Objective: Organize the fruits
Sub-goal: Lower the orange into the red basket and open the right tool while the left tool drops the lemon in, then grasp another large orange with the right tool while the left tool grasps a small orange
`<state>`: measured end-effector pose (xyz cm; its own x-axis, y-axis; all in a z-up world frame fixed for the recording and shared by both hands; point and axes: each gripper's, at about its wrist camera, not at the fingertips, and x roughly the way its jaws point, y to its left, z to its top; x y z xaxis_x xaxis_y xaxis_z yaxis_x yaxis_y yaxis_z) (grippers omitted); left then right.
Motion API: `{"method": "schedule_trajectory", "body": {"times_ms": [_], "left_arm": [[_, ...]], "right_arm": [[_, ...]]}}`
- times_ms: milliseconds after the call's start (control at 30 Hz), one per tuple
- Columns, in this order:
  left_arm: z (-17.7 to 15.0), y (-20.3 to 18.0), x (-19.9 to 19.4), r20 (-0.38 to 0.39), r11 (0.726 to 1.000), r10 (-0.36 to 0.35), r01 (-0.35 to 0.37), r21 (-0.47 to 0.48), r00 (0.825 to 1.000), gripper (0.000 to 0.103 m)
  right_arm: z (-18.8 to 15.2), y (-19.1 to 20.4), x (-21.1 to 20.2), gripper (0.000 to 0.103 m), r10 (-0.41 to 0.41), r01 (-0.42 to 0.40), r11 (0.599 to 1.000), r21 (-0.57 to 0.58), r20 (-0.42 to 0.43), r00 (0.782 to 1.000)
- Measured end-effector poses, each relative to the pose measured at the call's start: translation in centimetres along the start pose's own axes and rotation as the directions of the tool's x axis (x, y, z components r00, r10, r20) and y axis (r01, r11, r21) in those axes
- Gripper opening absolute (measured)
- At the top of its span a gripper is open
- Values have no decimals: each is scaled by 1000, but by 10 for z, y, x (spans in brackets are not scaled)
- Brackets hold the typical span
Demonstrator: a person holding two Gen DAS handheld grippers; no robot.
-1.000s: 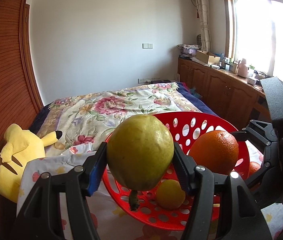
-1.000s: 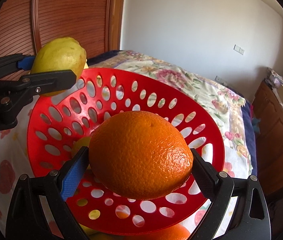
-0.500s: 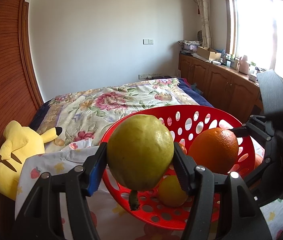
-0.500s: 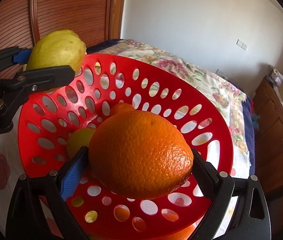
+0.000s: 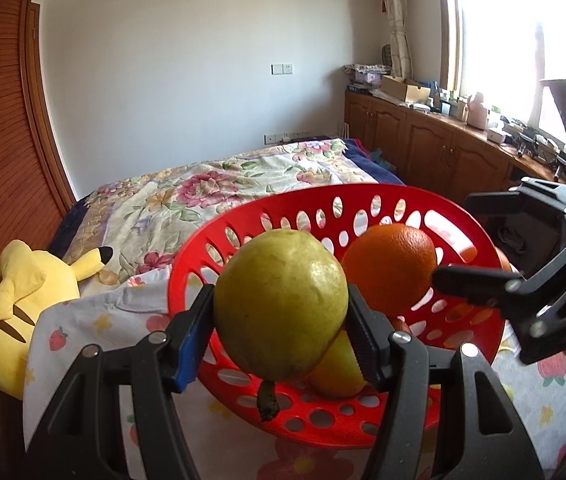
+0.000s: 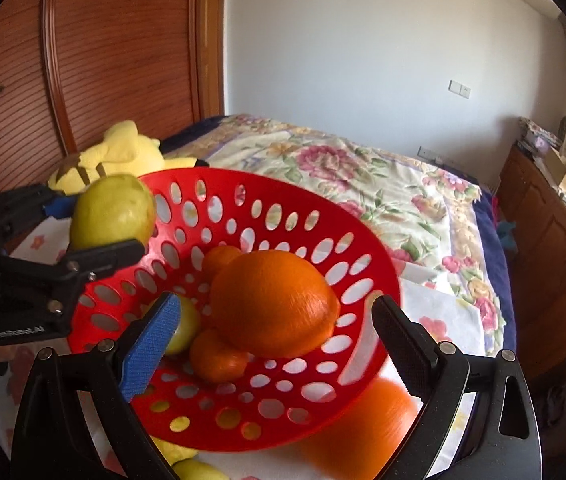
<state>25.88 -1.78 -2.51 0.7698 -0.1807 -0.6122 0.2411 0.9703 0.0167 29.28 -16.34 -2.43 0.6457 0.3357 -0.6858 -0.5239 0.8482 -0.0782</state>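
Grip, left: left gripper [image 5: 281, 334] clamps a yellow-green pear [image 5: 281, 304] between both pads, stem hanging down, at the near rim of the red basket [image 5: 363, 196], not yet inside.
Grip, right: right gripper [image 6: 277, 338] stands wide, pads clear of everything; nothing held.
Orange: big orange [image 6: 273, 304] sits in the basket, resting against two small oranges, one behind [image 6: 219, 258] and one in front [image 6: 217, 356].
Other contents: a small yellow-green fruit [image 6: 185, 326] lies on the basket floor, just behind the blue pad.
Outside basket: an orange fruit [image 6: 367, 424] (blurred) and a yellow-green one [image 6: 195, 470] lie on the printed cloth [image 5: 95, 320] under the near rim.
Surroundings: floral bedspread [image 6: 363, 176] beyond; yellow plush toy [image 5: 23, 300] to the side.
Progress: partway by my reading. Several fruits in; pear in hand and at least two loose ones left.
Change: a second ago the right pads squeezed the big orange above the basket; now released, and the fingers have spread. Left grip on the pear unchanged.
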Motion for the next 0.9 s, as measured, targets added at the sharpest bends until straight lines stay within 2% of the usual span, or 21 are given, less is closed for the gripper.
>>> {"method": "schedule_trajectory", "body": {"times_ms": [200, 333, 467, 500, 633, 900], "left_arm": [[-2, -4, 4, -22, 1000, -3, 3, 9, 1000, 62], [-4, -6, 7, -46, 1000, -7, 8, 9, 999, 62], [-1, -5, -1, -5, 1000, -7, 7, 3, 1000, 63], [1, -4, -2, 0, 1000, -9, 9, 0, 1000, 64], [5, -2, -7, 17, 1000, -8, 8, -9, 1000, 65], [-7, -14, -24, 43, 999, -44, 45, -6, 998, 65]], "right_arm": [[-10, -9, -12, 98, -5, 3, 999, 47, 30, 1000], [-15, -19, -23, 98, -35, 31, 998, 56, 72, 997], [-16, -54, -39, 98, -89, 78, 993, 86, 139, 986], [-17, -72, -38, 98, -123, 107, 987, 123, 131, 984], [-24, -106, -40, 98, -143, 121, 975, 185, 114, 983], [-41, -110, -41, 98, -138, 122, 977, 176, 86, 987]]}}
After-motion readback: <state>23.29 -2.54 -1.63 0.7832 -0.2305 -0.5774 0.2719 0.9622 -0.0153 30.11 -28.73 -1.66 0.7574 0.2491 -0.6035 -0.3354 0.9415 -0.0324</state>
